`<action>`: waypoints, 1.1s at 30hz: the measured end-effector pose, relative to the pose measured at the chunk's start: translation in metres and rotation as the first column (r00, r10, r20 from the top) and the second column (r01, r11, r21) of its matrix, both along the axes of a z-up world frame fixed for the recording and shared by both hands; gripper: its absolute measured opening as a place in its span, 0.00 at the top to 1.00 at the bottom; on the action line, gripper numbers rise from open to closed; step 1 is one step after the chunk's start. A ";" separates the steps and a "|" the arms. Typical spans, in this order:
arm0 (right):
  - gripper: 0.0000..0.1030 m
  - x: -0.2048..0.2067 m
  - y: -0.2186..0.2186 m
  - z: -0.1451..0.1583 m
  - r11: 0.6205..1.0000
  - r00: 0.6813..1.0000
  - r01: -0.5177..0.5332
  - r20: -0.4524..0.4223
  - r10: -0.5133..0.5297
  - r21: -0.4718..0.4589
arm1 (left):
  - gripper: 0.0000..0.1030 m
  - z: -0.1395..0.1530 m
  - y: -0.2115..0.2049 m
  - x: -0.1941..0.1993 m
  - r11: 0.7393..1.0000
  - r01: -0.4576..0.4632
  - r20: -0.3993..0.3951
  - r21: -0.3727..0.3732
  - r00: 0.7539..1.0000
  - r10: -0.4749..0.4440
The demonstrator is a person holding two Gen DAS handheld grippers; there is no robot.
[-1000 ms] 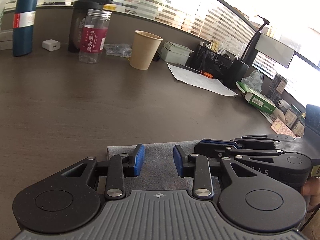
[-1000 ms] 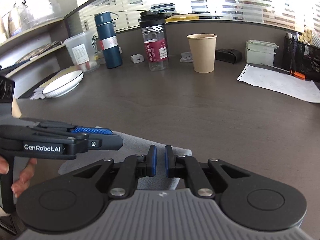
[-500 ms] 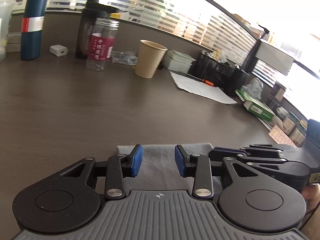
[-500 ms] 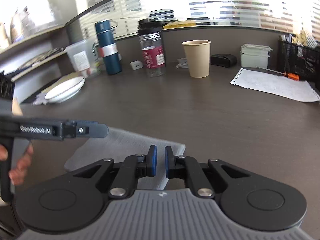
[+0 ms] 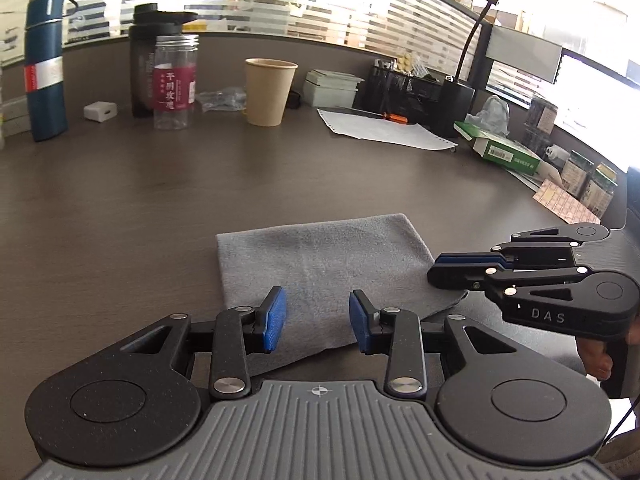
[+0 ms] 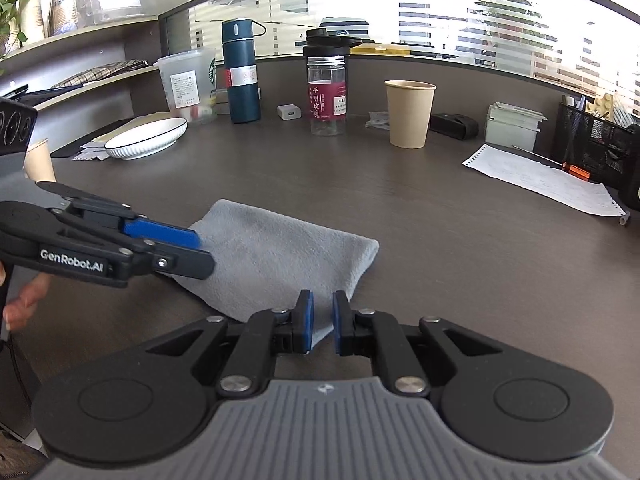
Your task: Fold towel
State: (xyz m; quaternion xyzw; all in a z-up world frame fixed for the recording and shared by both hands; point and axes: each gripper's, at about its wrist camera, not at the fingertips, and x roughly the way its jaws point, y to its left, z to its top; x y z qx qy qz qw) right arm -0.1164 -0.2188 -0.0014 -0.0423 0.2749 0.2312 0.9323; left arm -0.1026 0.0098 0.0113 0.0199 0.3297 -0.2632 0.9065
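Both my grippers have drawn back toward me, so more of the folded grey towel now shows, lying flat on the dark desk. My left gripper hovers at its near edge, jaws apart, gripping nothing. My right gripper sits over the towel's near right corner, jaws a narrow gap apart, just eased open, pads not pinching the cloth.

My left gripper hides the near edge of the towel. My right gripper covers that cloth's near corner, so I cannot tell whether the pads touch it. My right hand is cut off by the picture's edge.
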 end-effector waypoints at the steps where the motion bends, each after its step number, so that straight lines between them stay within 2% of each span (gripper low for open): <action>1: 0.89 0.000 -0.001 0.000 1.000 1.000 0.001 0.000 -0.001 0.004 | 0.58 0.000 0.002 -0.001 1.000 -0.001 0.004 0.008 1.000 0.001; 7: 0.89 -0.001 -0.001 0.001 1.000 1.000 0.004 0.003 -0.004 0.010 | 0.55 0.003 0.015 -0.008 0.998 -0.041 0.019 0.046 0.999 0.040; 13: 0.89 -0.003 0.000 0.008 0.998 1.000 0.006 0.019 -0.008 0.060 | 0.52 0.009 0.025 0.000 0.993 -0.087 -0.006 -0.075 0.996 0.086; 16: 0.89 -0.001 0.008 0.006 0.998 1.000 -0.001 0.013 0.000 0.063 | 0.53 0.000 0.018 0.008 0.991 -0.125 -0.022 -0.046 0.992 0.124; 21: 0.89 0.000 0.011 0.001 0.999 1.000 -0.012 -0.005 0.012 0.043 | 0.52 0.001 0.009 0.003 0.995 -0.097 -0.017 -0.007 0.995 0.097; 30: 0.89 -0.010 -0.014 0.000 0.999 1.000 0.005 -0.003 -0.005 0.037 | 0.51 -0.003 -0.022 -0.008 0.999 -0.031 -0.001 0.011 1.000 0.031; 33: 0.89 -0.013 -0.026 -0.001 0.999 1.000 0.021 -0.001 -0.021 0.040 | 0.51 -0.004 -0.034 -0.009 1.000 -0.009 -0.005 -0.002 1.000 0.009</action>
